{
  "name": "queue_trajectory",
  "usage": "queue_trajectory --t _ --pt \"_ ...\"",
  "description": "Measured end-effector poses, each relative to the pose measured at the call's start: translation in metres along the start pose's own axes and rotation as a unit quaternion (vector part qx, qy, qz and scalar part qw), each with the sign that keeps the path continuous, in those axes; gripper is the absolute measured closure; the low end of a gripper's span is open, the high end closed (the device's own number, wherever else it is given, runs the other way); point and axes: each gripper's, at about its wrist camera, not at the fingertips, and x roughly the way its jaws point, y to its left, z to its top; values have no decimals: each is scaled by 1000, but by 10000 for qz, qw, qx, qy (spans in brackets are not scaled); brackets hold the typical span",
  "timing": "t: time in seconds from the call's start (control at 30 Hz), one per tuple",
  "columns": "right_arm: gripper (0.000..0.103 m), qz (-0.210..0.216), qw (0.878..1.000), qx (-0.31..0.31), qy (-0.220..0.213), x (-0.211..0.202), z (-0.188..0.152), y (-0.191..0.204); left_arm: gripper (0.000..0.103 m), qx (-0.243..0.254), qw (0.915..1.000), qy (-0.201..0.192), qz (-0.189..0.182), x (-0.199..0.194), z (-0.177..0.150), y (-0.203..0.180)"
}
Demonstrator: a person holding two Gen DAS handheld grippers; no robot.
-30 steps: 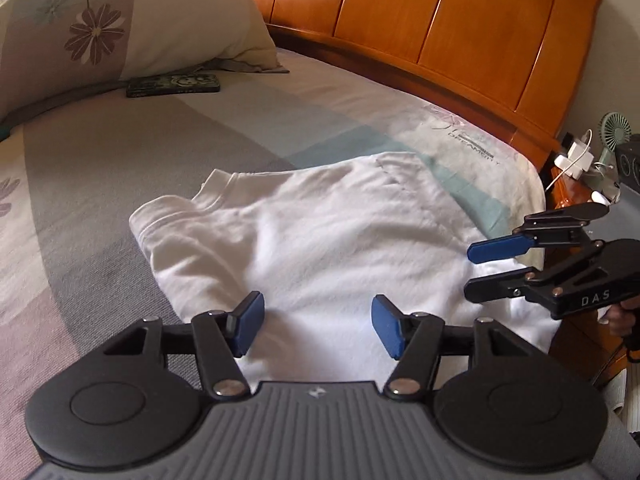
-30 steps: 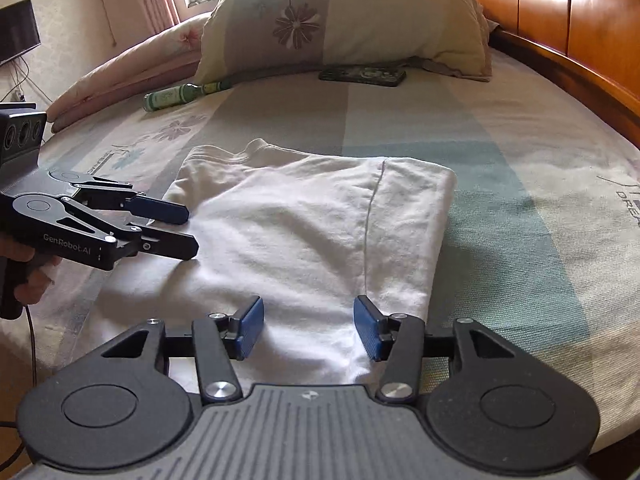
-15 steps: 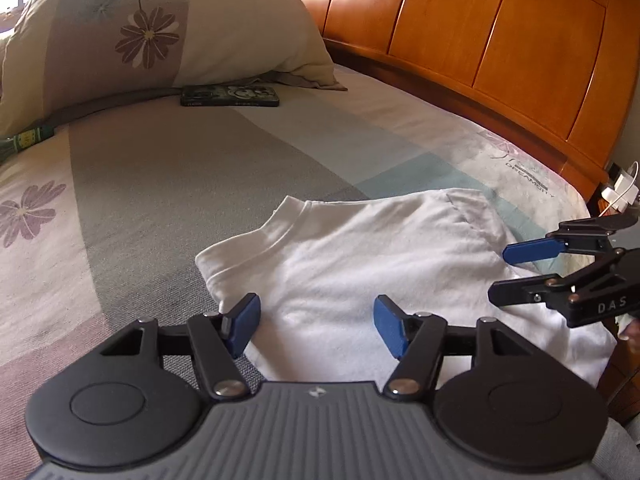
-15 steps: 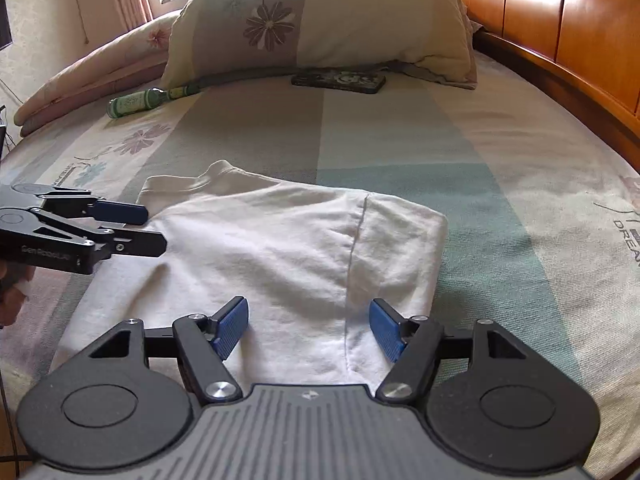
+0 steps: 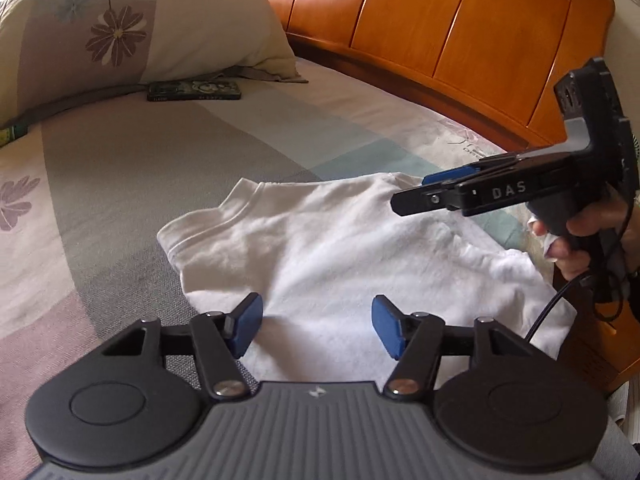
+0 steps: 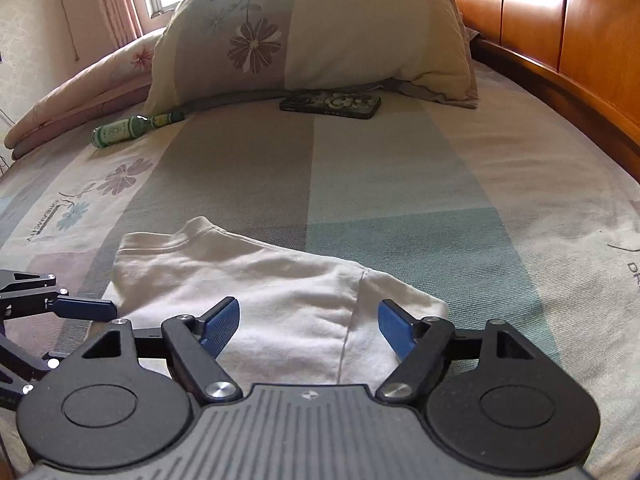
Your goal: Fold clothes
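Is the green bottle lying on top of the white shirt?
No, the green bottle lies on the bedsheet beside the pillow, far from the white shirt.

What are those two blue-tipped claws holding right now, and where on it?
Nothing. The left gripper and right gripper both hover with jaws apart over the folded white T-shirt on the bed; the right jaws have just been opening, with no cloth between them.

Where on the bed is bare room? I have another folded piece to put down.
Free: the striped sheet between the white shirt, the phone and the headboard. Crowded: by the pillow, where the phone and green bottle lie.
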Motion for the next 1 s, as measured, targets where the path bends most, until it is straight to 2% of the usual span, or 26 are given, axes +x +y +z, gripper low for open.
queue_trajectory --t 0.1,0.2,0.27,0.3,0.37,0.53,0.6,0.7,0.83,0.93,1.0 --pt "20 9 9999 29 -103 -22 -7 1 41 332 9992 -206 -65 3 12 -9" --pt "20 -38 9999 117 -117 -37 -14 0 41 574 9980 -141 -201 28 27 -14" --pt "20 -78 9997 189 -115 -46 -19 -2 40 957 9954 84 -6 47 31 -21" --pt "20 -106 9997 184 -125 -51 -21 -3 37 1164 9929 201 139 54 30 -24" --pt "20 -158 9996 166 -139 -61 -24 -4 36 1316 9906 264 257 51 26 -22" --pt "17 0 9995 220 -237 -70 -28 -5 36 1131 9913 301 603 18 -1 -1" --pt "17 215 9994 209 -183 -61 -28 0 37 1107 9909 295 714 8 1 -2" --pt "17 426 9990 142 3 -41 -32 18 39 1108 9916 23 667 1 14 -4" --pt "17 625 9977 -198 149 -25 -44 52 39 959 9946 -180 362 10 32 -2" --pt "17 513 9972 -399 357 -21 -57 63 38 835 9954 150 437 33 30 2" --pt "14 369 9977 -361 436 -27 -65 58 34 718 9955 298 548 44 24 7"
